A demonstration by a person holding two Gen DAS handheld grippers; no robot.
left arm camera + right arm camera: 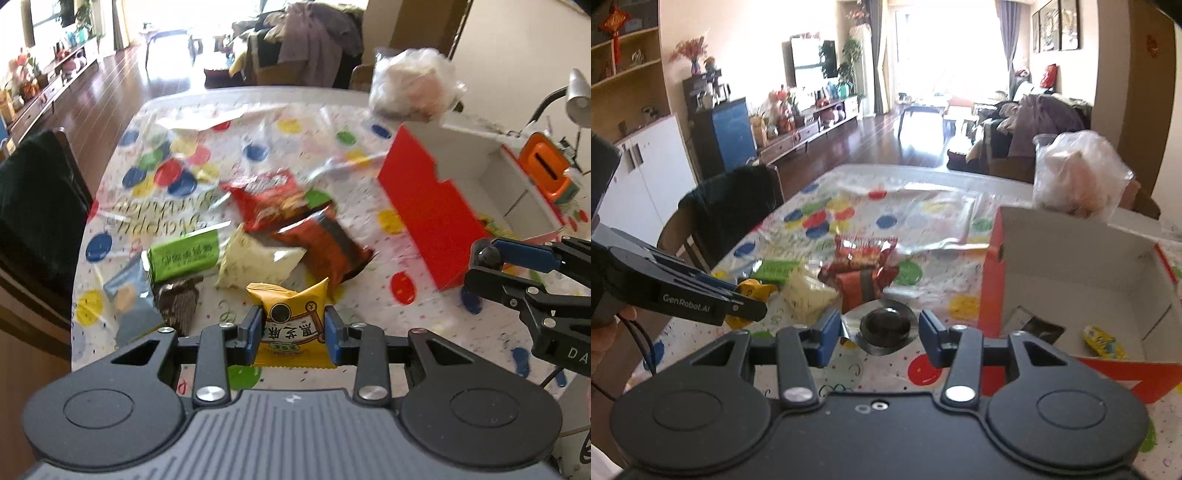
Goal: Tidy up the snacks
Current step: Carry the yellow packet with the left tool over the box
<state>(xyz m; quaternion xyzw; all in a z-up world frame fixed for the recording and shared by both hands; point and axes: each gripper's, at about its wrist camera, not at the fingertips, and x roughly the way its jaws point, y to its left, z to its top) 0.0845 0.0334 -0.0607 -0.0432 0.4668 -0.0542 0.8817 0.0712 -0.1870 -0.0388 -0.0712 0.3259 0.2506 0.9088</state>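
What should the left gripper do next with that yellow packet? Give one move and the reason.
Probably carry the yellow packet right, over the open red box, and let go there. The left gripper is shut on it, lifted off the table, and the box already holds a snack, with plenty of room left.

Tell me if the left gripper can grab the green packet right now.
Probably not: the left gripper is already shut on the yellow packet. The green packet lies uncovered, so dropping the yellow one first would free it.
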